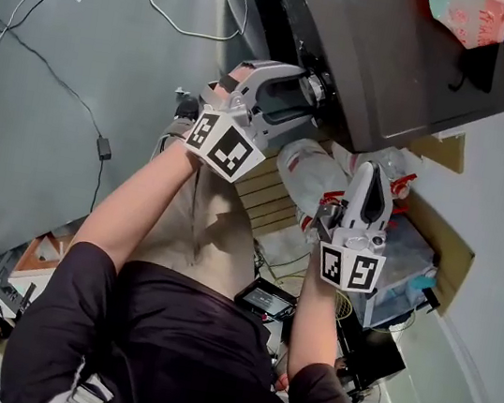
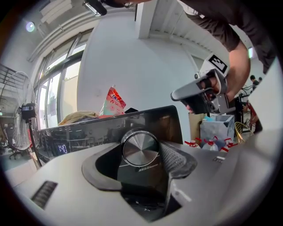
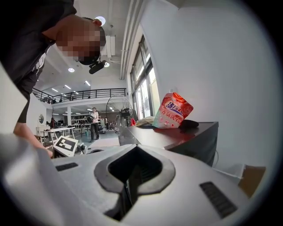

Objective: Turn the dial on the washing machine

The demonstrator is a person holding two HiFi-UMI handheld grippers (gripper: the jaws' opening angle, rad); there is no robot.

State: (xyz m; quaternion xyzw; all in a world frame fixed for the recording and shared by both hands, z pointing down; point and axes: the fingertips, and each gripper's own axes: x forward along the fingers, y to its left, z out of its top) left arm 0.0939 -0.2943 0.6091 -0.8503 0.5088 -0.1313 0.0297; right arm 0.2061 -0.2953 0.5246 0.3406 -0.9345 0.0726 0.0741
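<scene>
Jaws of the left gripper (image 2: 138,154) stand wide apart with the round metal dial (image 2: 140,148) between them. One textured pad (image 2: 174,159) lies just beside the dial's rim, and the other jaw stands clear of it. The dial sits on the dark control panel (image 2: 79,134) at the front of the washing machine (image 1: 397,67). The right gripper (image 1: 370,172) has its jaws closed together on nothing, and it hangs off to the side, lower than the dial. A red-and-white pouch (image 3: 173,111) stands on the machine's top.
</scene>
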